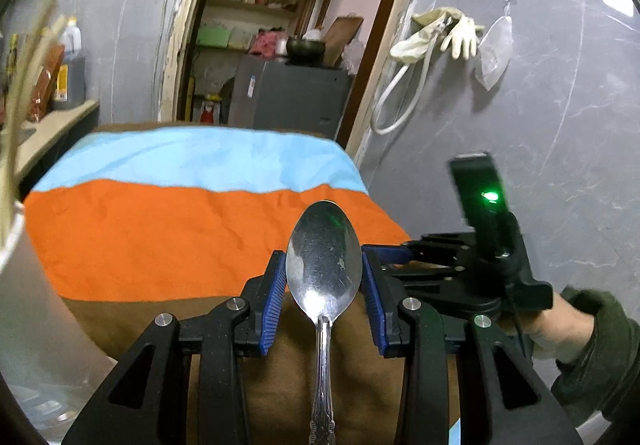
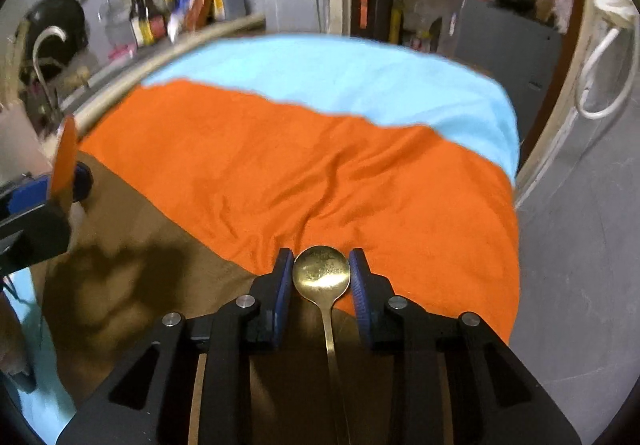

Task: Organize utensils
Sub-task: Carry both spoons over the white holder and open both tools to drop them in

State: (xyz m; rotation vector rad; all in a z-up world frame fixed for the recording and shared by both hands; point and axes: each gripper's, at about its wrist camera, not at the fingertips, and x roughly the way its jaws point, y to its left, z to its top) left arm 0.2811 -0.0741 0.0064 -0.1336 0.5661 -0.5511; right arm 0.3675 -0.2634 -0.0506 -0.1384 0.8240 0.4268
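My left gripper (image 1: 324,269) is shut on a large silver spoon (image 1: 325,265); its blue pads (image 1: 276,285) press the bowl's sides and the patterned handle runs back toward the camera. My right gripper (image 2: 321,277) is shut on a small gold spoon (image 2: 322,275), held by the bowl between its pads (image 2: 283,285). Both are held above the table with its orange cloth (image 2: 320,173). The right gripper's body (image 1: 488,253) shows at right in the left wrist view. The left gripper (image 2: 60,185) shows at the left edge of the right wrist view, the spoon reflecting orange.
A white holder (image 1: 24,277) with pale chopsticks (image 1: 24,57) stands close at the left. A light blue cloth (image 1: 200,161) covers the table's far part, brown surface (image 2: 132,265) near. Bottles (image 2: 152,17) line a counter at left. A doorway and grey wall lie behind.
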